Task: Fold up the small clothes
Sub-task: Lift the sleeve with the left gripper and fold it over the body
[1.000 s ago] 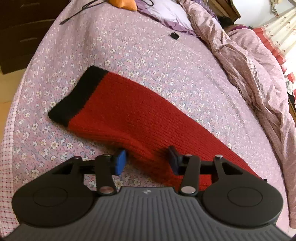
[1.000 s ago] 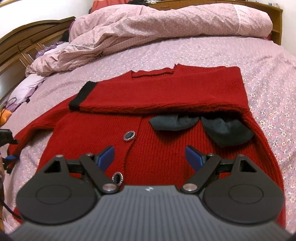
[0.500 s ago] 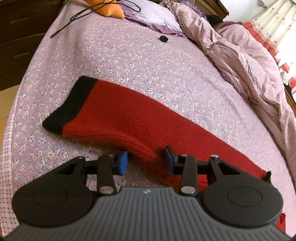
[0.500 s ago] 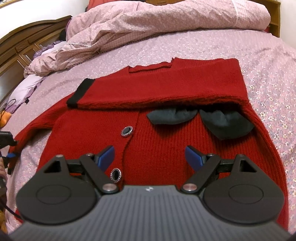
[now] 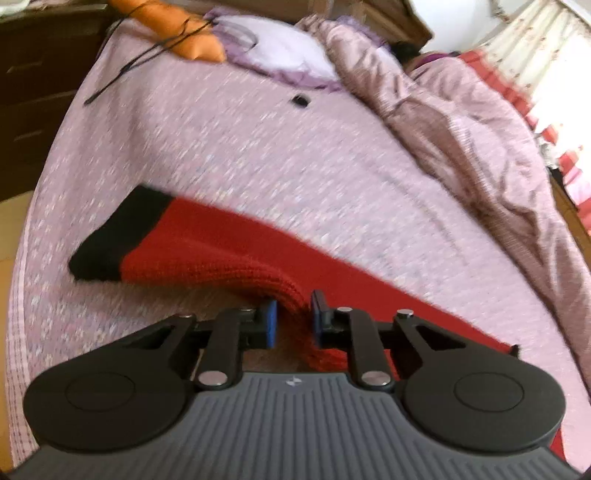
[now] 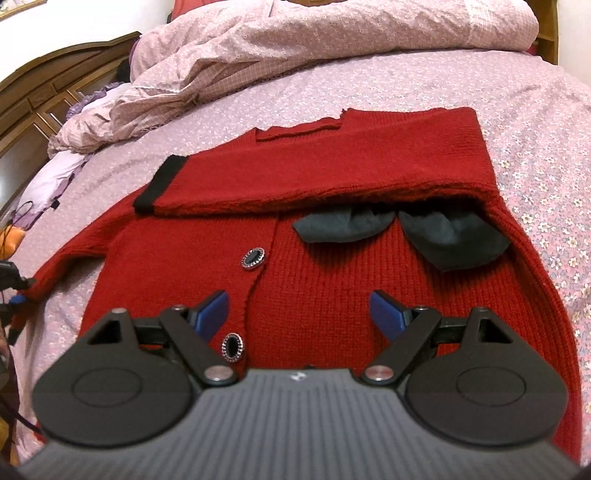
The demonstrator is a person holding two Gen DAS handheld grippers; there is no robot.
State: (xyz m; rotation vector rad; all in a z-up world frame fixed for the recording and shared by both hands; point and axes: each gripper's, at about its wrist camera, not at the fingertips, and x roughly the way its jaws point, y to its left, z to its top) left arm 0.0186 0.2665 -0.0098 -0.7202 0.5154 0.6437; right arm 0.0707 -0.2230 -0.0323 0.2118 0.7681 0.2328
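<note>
A red knitted cardigan [image 6: 332, 258] with black buttons and a dark collar [image 6: 454, 240] lies flat on the bed. One sleeve with a black cuff [image 6: 162, 184] is folded across its upper part. The other sleeve [image 5: 229, 251], also with a black cuff [image 5: 118, 236], stretches out to the side. My left gripper [image 5: 293, 317] is shut on this sleeve's edge and holds it lifted off the bed. My right gripper [image 6: 299, 314] is open and empty, low over the cardigan's front near the buttons.
The bed has a pink floral sheet [image 5: 258, 147]. A crumpled pink quilt [image 6: 295, 48] lies along the far side. A pillow [image 5: 280, 48], an orange item [image 5: 177, 33] with a black cable, and a small black object [image 5: 300, 99] lie near the head. A wooden headboard [image 6: 44, 99] stands behind.
My left gripper closed on the sleeve's edge and raised it; the view is blurred by motion. My right gripper moved slightly nearer the cardigan and stays open.
</note>
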